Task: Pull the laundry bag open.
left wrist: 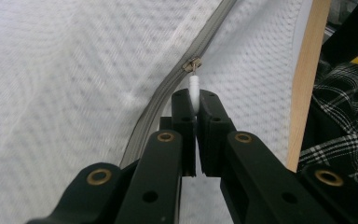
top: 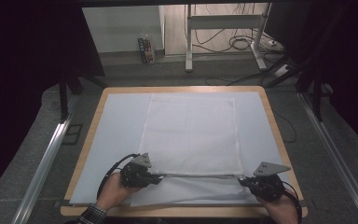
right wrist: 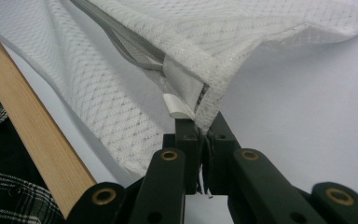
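The white mesh bag is lying flat on the pale mat that covers the wooden table, with its zipper running along the near edge from about eight o'clock to about four o'clock of the mat. At the eight o'clock end, the left gripper is being held low and level along the zipper line; in the left gripper view its jaws are pressed together on the white zipper pull, pinching it just behind the metal slider, so that the slider can be drawn along the grey teeth without the pull slipping. At the four o'clock end, the right gripper is being kept close to the mat; in the right gripper view its jaws are clamped on the stitched corner of the mesh bag, beside a small white tab. By judgement, this corner is being anchored so that the fabric is kept taut and is not dragged along while the slider is being pulled.
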`<state>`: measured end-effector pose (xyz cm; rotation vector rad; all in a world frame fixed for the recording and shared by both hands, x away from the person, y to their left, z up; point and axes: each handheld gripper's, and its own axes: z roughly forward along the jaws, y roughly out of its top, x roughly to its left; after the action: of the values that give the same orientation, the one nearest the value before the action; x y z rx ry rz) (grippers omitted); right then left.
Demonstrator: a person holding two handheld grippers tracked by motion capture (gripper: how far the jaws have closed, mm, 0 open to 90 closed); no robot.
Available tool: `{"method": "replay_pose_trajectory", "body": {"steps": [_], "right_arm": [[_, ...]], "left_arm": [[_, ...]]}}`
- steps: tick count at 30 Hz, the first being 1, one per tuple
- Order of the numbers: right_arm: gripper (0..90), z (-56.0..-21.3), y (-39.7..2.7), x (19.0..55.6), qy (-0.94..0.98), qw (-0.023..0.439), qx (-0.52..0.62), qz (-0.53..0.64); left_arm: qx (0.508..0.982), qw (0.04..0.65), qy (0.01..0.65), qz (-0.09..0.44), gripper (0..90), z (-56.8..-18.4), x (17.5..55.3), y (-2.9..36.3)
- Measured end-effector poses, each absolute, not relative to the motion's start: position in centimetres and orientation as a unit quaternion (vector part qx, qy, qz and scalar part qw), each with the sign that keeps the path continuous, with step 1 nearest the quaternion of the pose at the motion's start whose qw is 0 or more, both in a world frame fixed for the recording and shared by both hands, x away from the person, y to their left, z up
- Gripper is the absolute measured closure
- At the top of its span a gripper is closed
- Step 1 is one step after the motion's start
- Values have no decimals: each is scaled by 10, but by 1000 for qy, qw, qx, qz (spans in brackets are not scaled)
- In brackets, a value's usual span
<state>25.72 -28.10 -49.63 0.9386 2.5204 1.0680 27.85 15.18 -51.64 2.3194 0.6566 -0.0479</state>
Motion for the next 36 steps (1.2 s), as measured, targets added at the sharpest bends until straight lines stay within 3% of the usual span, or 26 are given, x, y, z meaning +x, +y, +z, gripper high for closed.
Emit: {"method": "replay_pose_trajectory", "body": {"steps": [36], "right_arm": [[847, -497, -284, 259, 861, 123, 330, 366]], "left_arm": [[881, 355, 311, -1, 873, -521, 259, 206]]}}
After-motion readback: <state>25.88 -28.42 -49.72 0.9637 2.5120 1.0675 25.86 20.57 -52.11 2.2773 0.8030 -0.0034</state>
